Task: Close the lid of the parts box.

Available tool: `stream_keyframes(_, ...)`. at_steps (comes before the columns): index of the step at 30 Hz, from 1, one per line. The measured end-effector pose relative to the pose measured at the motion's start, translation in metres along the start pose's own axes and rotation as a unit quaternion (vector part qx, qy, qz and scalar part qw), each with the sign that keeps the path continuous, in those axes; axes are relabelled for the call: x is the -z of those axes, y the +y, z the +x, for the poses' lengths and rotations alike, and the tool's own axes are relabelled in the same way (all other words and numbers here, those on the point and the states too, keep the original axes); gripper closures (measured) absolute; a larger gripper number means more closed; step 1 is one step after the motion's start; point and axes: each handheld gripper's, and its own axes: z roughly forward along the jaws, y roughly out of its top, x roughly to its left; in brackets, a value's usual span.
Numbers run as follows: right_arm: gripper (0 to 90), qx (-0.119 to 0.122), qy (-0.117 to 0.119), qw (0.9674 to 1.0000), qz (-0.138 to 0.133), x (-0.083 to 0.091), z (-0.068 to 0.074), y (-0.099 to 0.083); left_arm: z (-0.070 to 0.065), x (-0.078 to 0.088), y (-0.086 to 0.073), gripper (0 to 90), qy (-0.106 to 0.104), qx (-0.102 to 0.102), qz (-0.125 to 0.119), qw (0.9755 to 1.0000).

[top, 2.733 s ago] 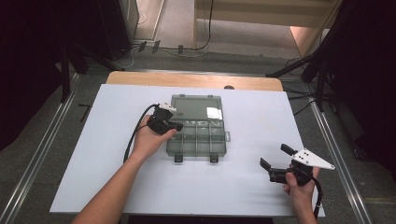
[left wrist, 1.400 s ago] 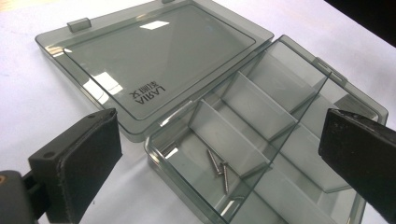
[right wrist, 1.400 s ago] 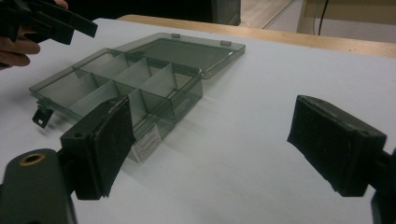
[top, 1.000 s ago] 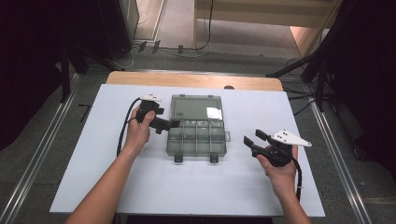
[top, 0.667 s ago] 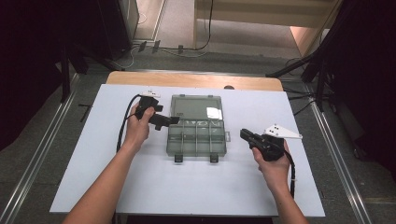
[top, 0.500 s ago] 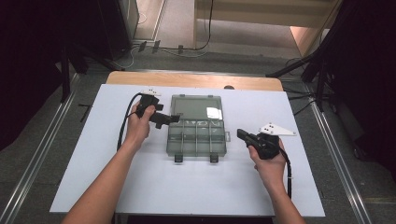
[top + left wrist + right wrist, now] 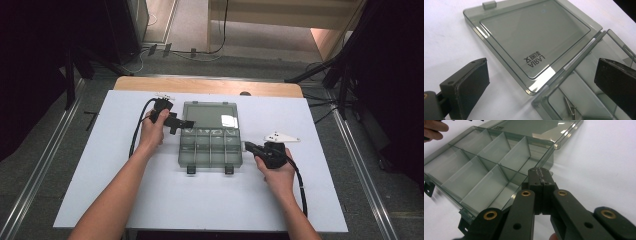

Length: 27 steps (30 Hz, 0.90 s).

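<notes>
Jaws of right hand-held gripper (image 7: 541,182) meet beside organizer box (image 7: 486,167) edge.

smoky clear compartment box (image 7: 210,149) lies open, lid (image 7: 210,115) flat behind.

A lab or recording studio: a white-topped bench (image 7: 200,200) with a wooden far edge stands on grey carpet between metal floor rails (image 7: 45,165), with black curtains (image 7: 35,60) at both sides and cables (image 7: 220,30) trailing beyond.
</notes>
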Motion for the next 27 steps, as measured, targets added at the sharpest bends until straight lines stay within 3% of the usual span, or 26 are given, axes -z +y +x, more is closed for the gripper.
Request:
stream_keyframes(6,90.0,0.002,0.003,1.0,0.004,-0.005,0.001,-0.002,0.01,-0.012,0.001,0.0,-0.015,0.036,0.015,0.9991)
stream_keyframes(12,90.0,0.007,0.004,0.9999,0.007,-0.005,0.0,-0.003,0.013,-0.017,0.006,0.9,-0.004,0.057,0.033,0.9978)
stream_keyframes(19,90.0,0.012,0.0,0.9999,0.005,-0.005,0.0,-0.003,0.012,-0.02,0.008,15.9,-0.011,0.074,0.031,0.9967)
stream_keyframes(23,90.0,0.01,0.004,0.9999,0.006,-0.005,-0.001,-0.003,0.015,-0.02,0.008,23.5,-0.018,0.102,0.028,0.9942)
stream_keyframes(27,90.0,0.008,0.003,1.0,0.005,-0.006,-0.001,-0.004,0.019,-0.018,0.007,35.8,-0.02,0.112,0.032,0.993)
